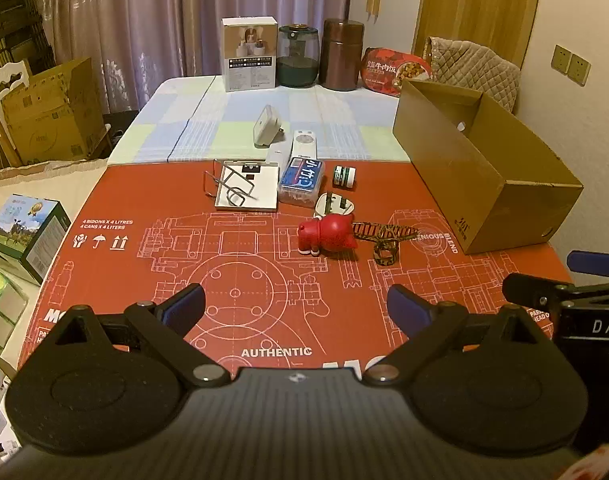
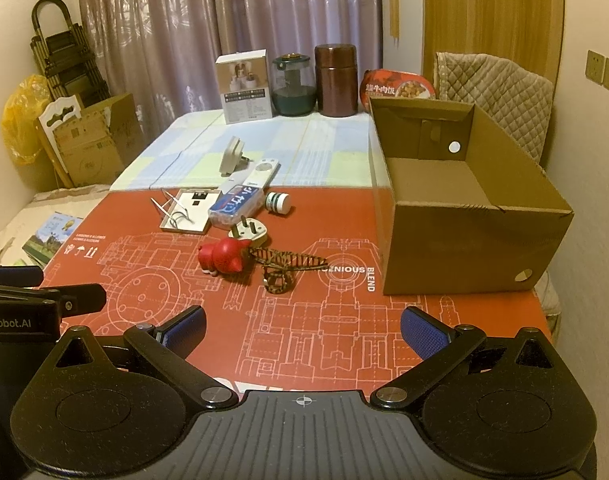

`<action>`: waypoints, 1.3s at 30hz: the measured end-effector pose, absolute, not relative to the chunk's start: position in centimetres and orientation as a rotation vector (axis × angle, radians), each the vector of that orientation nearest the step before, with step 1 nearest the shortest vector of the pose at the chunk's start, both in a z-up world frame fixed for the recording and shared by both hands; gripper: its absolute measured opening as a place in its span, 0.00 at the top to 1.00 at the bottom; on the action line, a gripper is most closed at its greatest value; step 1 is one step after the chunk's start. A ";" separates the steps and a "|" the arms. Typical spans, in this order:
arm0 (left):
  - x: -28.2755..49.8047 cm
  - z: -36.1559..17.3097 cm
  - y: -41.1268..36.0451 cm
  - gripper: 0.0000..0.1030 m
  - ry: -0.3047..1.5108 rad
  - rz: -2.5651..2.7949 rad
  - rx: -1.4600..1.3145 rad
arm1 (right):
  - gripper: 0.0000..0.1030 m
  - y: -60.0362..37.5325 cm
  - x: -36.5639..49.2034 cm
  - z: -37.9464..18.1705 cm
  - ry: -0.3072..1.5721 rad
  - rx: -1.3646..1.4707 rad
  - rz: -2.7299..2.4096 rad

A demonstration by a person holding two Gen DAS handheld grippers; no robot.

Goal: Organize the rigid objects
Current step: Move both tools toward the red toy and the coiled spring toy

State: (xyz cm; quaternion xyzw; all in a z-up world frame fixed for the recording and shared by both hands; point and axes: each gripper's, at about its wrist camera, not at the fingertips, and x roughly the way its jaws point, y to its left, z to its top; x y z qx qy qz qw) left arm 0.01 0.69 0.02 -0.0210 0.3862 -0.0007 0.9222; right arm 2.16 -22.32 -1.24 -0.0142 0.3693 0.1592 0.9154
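Though toppled, red figurine (image 1: 328,235) – glossy (white feet), rounded

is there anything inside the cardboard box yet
No, the right wrist view looks into the open cardboard box and shows only its bare floor, while the red toy lies on the mat outside.

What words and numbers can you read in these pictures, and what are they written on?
"AUTHENTIC", red mat
"4 BIDONS X 4 LITRES / 4 CANS X 4 LITERS", same mat
"GENIOUS BLEND", same mat
"nRobot.AI", cut off, left gripper body
"DAS", cut off, right gripper body
Chinese characters on the blue packet and red food tray: too blurred.
White box and cardboard box print: too small.
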 end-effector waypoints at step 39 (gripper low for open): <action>3.0 -1.4 2.1 0.07 0.816 -0.020 -0.072 | 0.02 -22.3 3.8 -2.6 0.771 0.017 0.313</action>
